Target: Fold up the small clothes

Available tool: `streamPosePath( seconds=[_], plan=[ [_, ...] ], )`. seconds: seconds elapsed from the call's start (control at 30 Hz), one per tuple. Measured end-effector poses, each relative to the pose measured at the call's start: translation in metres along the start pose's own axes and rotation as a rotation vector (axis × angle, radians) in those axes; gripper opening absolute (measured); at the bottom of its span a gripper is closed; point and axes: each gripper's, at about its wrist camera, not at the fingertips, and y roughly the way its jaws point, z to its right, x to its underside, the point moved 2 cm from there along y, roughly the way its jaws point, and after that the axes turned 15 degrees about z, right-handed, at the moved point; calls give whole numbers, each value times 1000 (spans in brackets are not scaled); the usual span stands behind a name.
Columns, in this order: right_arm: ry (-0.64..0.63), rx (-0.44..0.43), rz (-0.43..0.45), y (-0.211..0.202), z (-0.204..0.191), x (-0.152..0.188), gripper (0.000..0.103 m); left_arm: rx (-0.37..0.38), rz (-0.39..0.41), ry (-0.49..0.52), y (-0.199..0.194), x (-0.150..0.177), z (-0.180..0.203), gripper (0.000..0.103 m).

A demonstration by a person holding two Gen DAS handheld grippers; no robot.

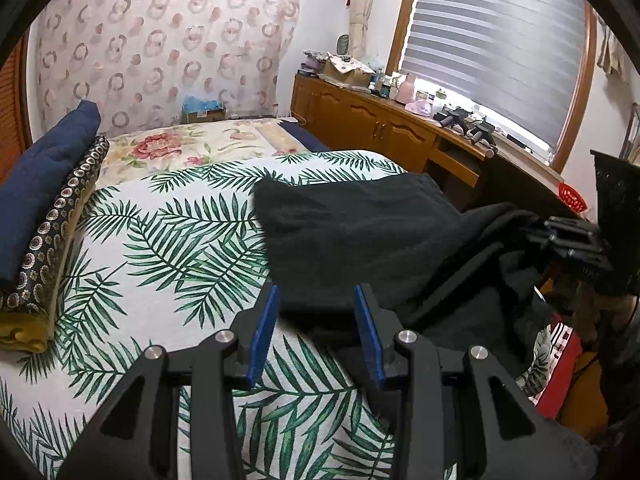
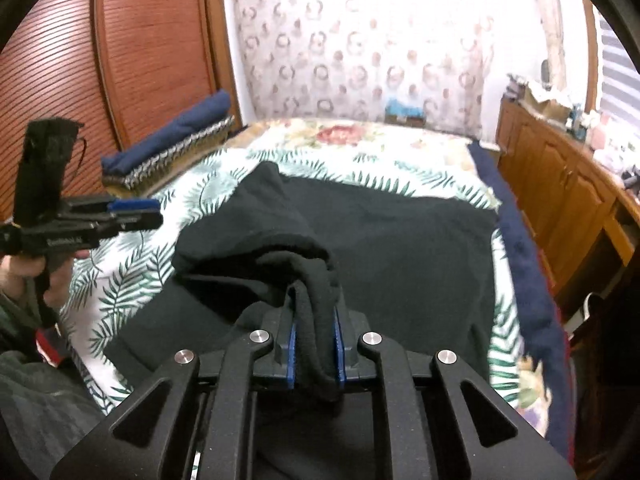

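A black fleece garment (image 1: 360, 232) lies spread on the palm-leaf bedspread (image 1: 168, 248). It also shows in the right wrist view (image 2: 400, 240). My right gripper (image 2: 316, 328) is shut on a bunched fold of the garment and lifts it above the bed; it also shows in the left wrist view (image 1: 568, 244) at the right. My left gripper (image 1: 316, 320) is open and empty, just above the garment's near edge. It shows in the right wrist view (image 2: 136, 210) at the left, held off the bed.
A stack of folded clothes (image 1: 44, 216), navy on top, sits at the bed's left side. A wooden cabinet (image 1: 384, 128) with clutter runs along the right under a window. A wooden wardrobe (image 2: 140, 52) stands at the left.
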Motion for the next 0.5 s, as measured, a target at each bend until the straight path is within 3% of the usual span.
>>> streamPosePath(
  seconds=[0.17, 0.37, 0.43, 0.5],
  plan=[
    [-7, 84, 13, -16, 21, -6, 11, 3, 8, 0, -2, -1, 2, 38],
    [7, 133, -120, -2, 44, 30, 14, -3, 18, 4, -2, -2, 3, 38],
    [-9, 149, -140, 1, 43, 34, 21, -6, 18, 4, -3, -2, 3, 38],
    [-19, 175, -130, -1, 45, 30, 35, -17, 19, 8, -2, -2, 3, 38]
  ],
)
